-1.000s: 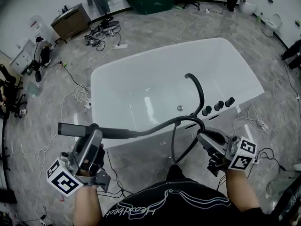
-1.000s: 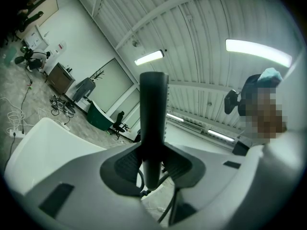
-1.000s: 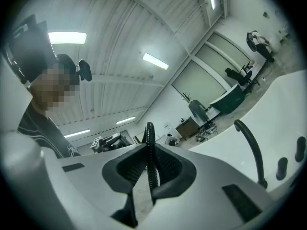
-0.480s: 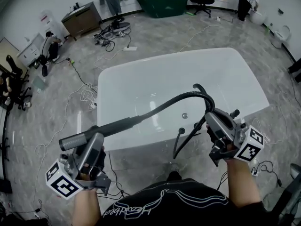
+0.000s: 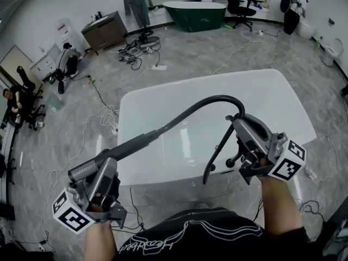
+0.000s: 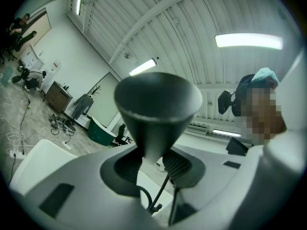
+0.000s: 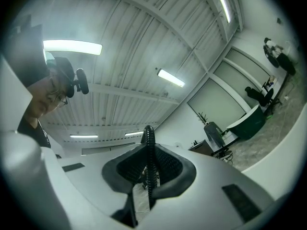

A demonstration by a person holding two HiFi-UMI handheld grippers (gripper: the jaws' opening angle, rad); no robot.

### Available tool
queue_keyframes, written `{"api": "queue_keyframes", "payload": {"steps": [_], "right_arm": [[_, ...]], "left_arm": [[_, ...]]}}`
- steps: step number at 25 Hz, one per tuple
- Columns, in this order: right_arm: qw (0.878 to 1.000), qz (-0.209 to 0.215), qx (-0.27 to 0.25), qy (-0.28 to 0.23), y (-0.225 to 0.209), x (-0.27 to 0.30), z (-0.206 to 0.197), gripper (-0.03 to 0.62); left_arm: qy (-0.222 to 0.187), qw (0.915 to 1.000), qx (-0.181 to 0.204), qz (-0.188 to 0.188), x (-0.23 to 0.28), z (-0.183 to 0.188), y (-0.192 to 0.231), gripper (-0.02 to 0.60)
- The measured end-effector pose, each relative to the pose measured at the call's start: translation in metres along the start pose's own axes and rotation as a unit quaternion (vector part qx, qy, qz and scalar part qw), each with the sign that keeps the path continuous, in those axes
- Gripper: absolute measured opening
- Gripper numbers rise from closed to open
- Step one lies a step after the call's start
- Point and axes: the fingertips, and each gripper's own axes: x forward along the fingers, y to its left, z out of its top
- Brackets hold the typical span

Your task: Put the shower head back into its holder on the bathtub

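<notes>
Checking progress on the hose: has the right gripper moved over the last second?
Yes. The right gripper, shut on the hose, went from outside the near rim of the bathtub to above it.

we've got: bathtub point(image 5: 163, 170) glossy white | shower head point(image 5: 133, 144) dark grey, hose point(image 5: 201, 103) black, ribbed | left gripper point(image 5: 106, 165) and right gripper point(image 5: 240, 123) grey, cubes in black-and-white squares | floor point(image 5: 70, 124) grey marble swirls | far tub point(image 5: 194, 13) dark green
</notes>
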Motion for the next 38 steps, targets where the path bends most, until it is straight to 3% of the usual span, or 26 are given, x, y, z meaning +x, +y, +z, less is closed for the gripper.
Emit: {"api": "queue_keyframes", "payload": {"steps": [5, 16, 23, 32, 38], "right_arm": [[0.999, 0.006, -0.032, 0.008, -0.024, 0.014, 0.013, 0.054], [0.996, -0.041, -0.077, 0.037, -0.089, 0.041, 0.021, 0.054], [0.992, -0.046, -0.079, 0.087, -0.096, 0.033, -0.024, 0.054], [0.985, -0.080, -0.038, 0.149, -0.096, 0.000, -0.094, 0.054], [0.974, -0.097, -0.032, 0.200, -0.095, -0.025, -0.133, 0.055]], "left_arm": [[-0.012, 0.9998, 0.015, 0.004, 0.018, 0.005, 0.000, 0.132], [-0.028, 0.9991, 0.031, 0.000, 0.054, 0.021, 0.001, 0.132], [-0.039, 0.9985, 0.038, 0.006, 0.050, 0.019, 0.012, 0.132], [-0.027, 0.9992, 0.028, -0.005, 0.051, 0.013, 0.020, 0.132], [-0.018, 0.9995, 0.023, -0.011, 0.057, 0.008, 0.021, 0.132]]}}
